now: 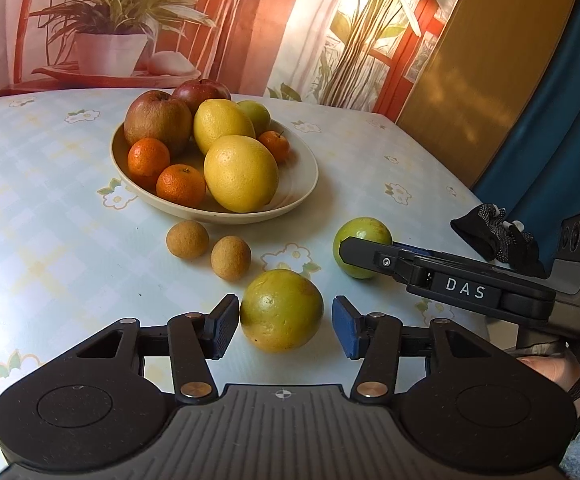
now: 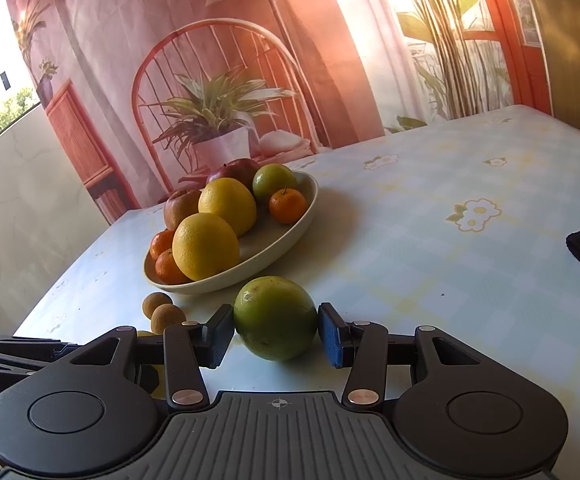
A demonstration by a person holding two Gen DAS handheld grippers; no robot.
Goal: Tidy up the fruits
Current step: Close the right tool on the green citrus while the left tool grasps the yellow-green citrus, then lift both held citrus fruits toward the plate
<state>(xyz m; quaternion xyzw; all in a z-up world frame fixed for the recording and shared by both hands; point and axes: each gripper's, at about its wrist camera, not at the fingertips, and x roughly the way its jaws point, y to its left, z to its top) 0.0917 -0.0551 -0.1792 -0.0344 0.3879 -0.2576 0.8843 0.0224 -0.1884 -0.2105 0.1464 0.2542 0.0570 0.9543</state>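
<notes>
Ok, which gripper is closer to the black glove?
Right. The glove lies close beside the right gripper, which grips a green fruit; the left gripper is further left, open around the yellowish fruit.

You are working over a tabletop (image 1: 42,208) covered in a pale checked cloth with flower prints. A cream bowl (image 1: 301,184) of fruit sits on it towards the far side. In front of the bowl, two small brown fruits (image 1: 188,239) lie just beside each other. Nearer you rest a yellow-green orange (image 1: 282,310) and a green fruit (image 1: 359,232). A black glove (image 1: 497,236) lies at the right edge.
</notes>
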